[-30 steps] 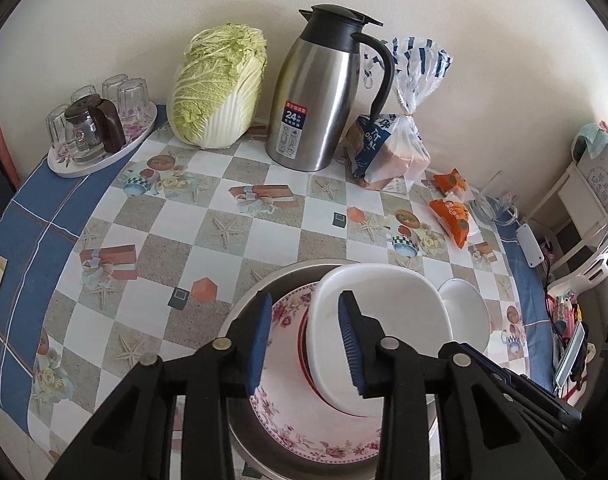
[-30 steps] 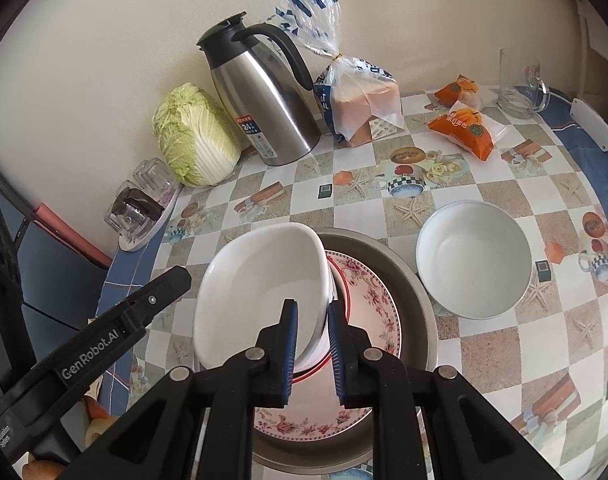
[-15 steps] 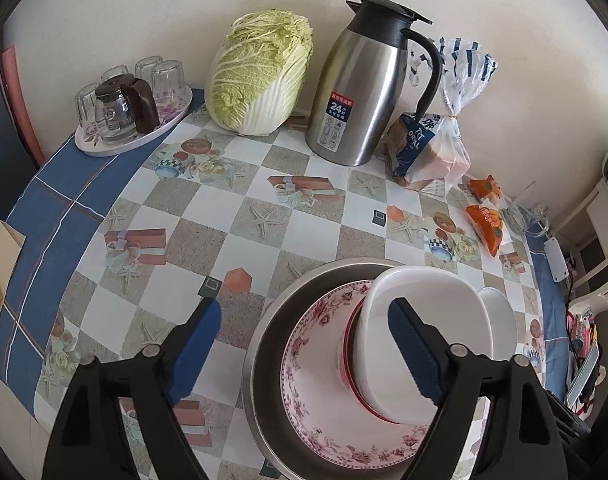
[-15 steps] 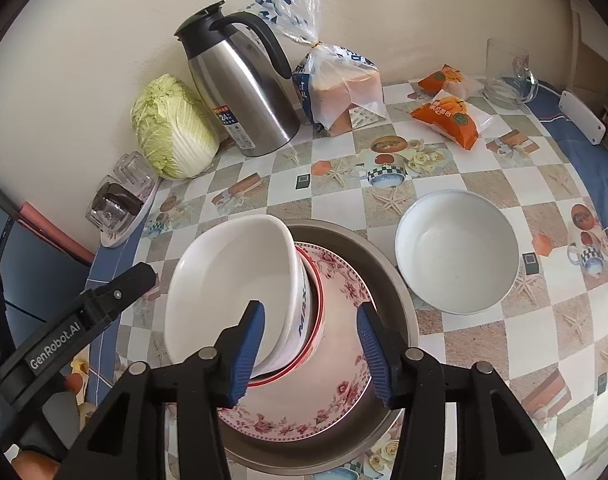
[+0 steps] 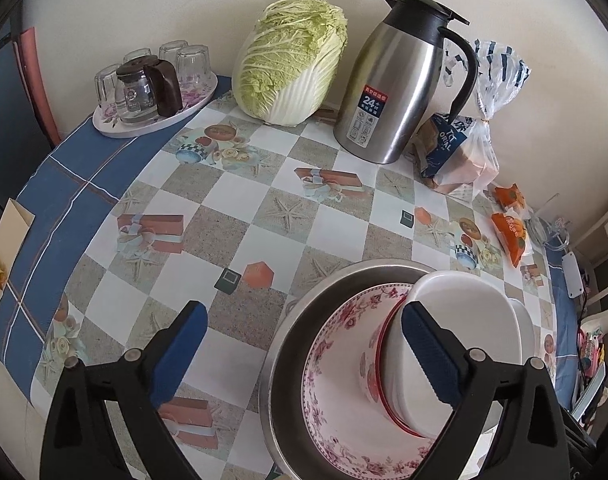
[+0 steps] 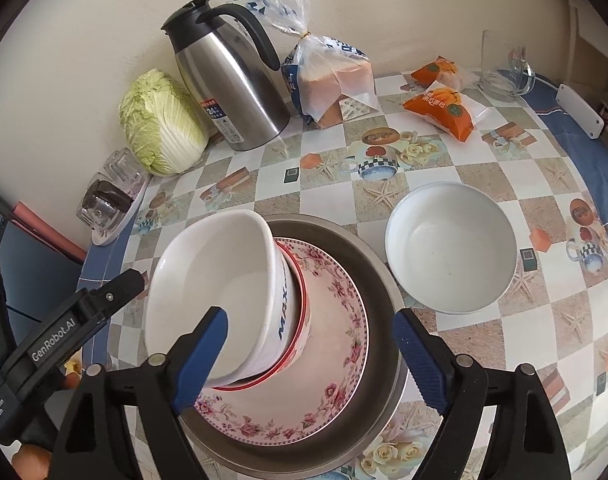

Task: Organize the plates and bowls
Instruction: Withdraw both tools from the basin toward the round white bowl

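A stack stands on the table: a metal basin [image 6: 380, 280] holds a floral plate [image 6: 336, 364], a red-rimmed bowl [image 6: 299, 320] and a white bowl [image 6: 215, 276] on top. The stack also shows in the left wrist view, with the basin [image 5: 287, 344], floral plate [image 5: 336, 360] and white bowl [image 5: 464, 320]. A second white bowl [image 6: 452, 252] sits alone to the right of the stack. My right gripper [image 6: 310, 352] is open and empty, its jaws spread over the stack. My left gripper [image 5: 304, 356] is open and empty at the stack's left side.
Along the wall stand a napa cabbage [image 5: 291, 60], a steel thermos jug [image 5: 400, 84], a bagged bread loaf [image 5: 464, 152], orange snack packets [image 6: 444, 104], a glass mug [image 6: 504, 68] and a tray of glasses [image 5: 155, 88]. A white power strip [image 6: 580, 110] lies at the right edge.
My right gripper let go of the white bowl, which now rests on the stack, and opened wide. My left gripper opened wide and shifted left, back from the stack.
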A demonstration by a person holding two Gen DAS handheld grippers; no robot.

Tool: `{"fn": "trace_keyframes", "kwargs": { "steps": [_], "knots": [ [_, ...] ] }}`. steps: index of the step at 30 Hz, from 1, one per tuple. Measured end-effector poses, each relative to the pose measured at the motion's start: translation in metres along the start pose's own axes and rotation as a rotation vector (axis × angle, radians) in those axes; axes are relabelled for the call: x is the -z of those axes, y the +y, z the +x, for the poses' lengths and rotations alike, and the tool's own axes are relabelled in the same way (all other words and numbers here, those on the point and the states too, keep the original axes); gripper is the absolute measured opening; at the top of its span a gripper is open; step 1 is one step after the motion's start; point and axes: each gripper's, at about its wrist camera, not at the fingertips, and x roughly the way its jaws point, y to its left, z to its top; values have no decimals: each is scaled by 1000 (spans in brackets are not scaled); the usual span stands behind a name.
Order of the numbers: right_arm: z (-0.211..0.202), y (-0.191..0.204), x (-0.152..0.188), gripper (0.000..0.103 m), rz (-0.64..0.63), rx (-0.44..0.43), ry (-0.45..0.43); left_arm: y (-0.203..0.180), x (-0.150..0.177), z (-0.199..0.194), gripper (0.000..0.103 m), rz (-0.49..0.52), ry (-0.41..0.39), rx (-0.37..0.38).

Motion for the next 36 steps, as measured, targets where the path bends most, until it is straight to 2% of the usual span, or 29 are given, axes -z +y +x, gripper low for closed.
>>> {"fn": "trace_keyframes", "kwargs": {
  "steps": [4,15,23,27,36],
  "knots": [
    [1,-3,-1,101,4,5,-10,3,1,4,98,-14,-2,-16],
    [1,-22,-7,102,34,17,-15,11,-1,8,98,-57,-23,-47],
    [-9,-40,-13,102,67,4,-31,5,-4,-14,98,-56,-89,-64],
    [-23,-56,-17,102,104,-16,-63,-6,-5,-33,98,-37,-143,-55],
    [-47,-120,-21,102,244,49,-122,-67,4,-60,98,101,-221,16]
  ]
}}
